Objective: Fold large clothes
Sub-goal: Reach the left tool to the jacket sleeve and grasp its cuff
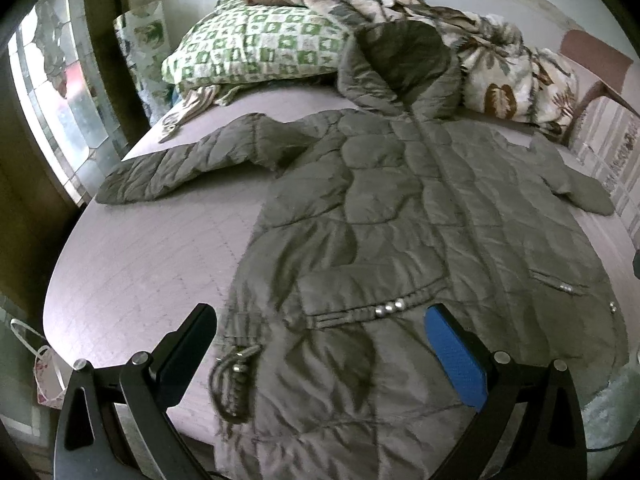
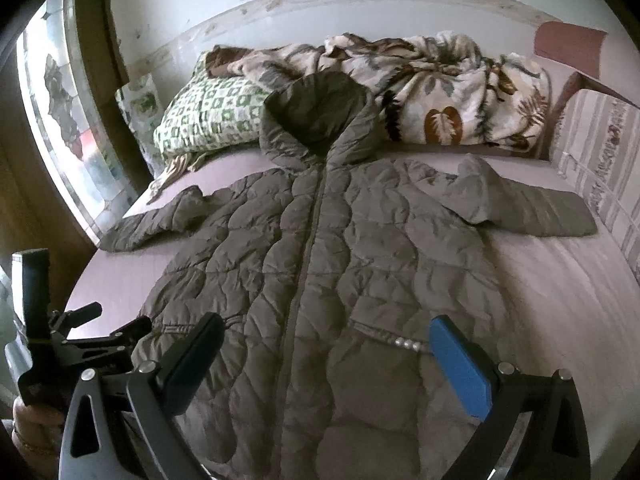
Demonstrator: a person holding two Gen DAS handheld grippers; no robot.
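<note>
My left tool [image 1: 320, 320] and right tool [image 2: 326, 330] both gape wide, holding nothing, poised over the hem of the jacket [image 2: 320, 260], which lies face up on the bed [image 2: 560, 280] with its sleeves spread. I worry the thick, slippery quilting could slide from a shallow pinch, and the hood [image 2: 320, 112] could drag the pillow [image 2: 208, 116].

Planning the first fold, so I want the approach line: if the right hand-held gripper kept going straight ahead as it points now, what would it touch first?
Probably the jacket: the open right hand-held gripper points at its lower front beside the zipper, nothing in between. Depth is unclear.
</note>
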